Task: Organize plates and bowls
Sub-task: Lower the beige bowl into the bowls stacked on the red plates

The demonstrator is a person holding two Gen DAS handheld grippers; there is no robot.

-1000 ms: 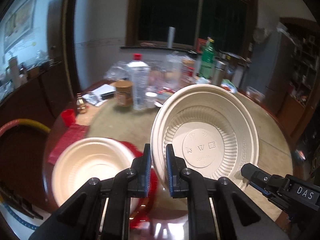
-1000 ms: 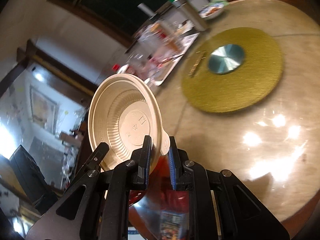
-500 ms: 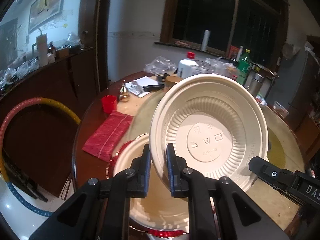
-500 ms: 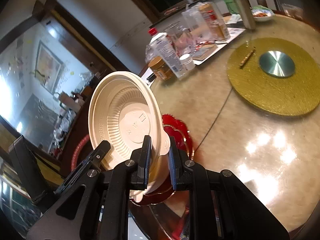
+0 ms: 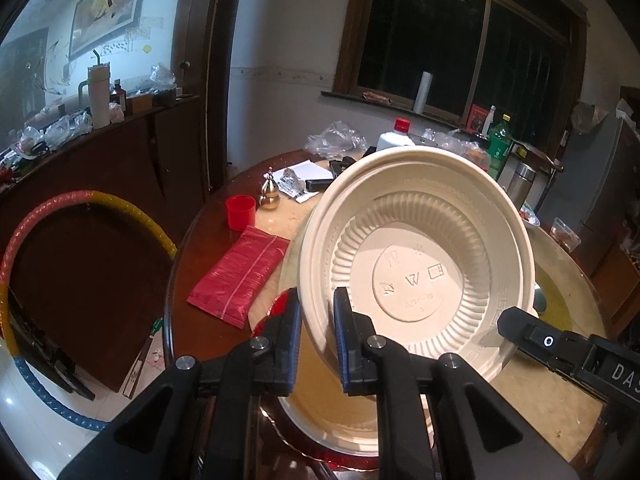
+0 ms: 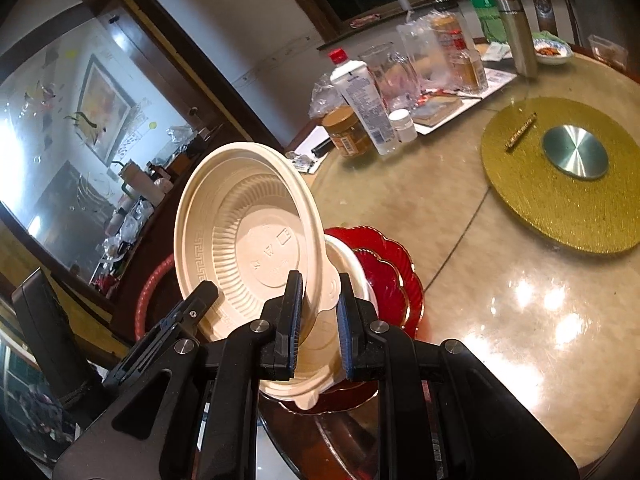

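Held bowl: a cream bowl [image 5: 416,264], empty, tipped up on edge so its ribbed underside faces both cameras; it hangs over the bowl below.
Left gripper: the left gripper [image 5: 316,340] is clenched on the bowl's rim at the lower left, one pad on each side of the wall.
Right gripper: the right gripper [image 6: 318,316] is clenched on the opposite rim, at the small tab.
Lower bowl: a second cream bowl [image 6: 352,268] sits upright in the red plates, mostly hidden behind the held one; nothing shows inside it.
Red plates: scalloped red plates [image 6: 394,276] with gold edging, stacked near the table edge.
Table: a round table [image 6: 500,320] with a glossy top.
Gold mat: a gold round mat [image 6: 520,184] with a metal disc at its middle, well apart from the plates.
Red cup: a small red cup [image 5: 240,212], contents not visible.
Red bag: a flat red packet [image 5: 240,276] beside the plates.
Far side: a white bottle [image 6: 366,108] with a red cap and a brown jar [image 6: 346,130] stand together.
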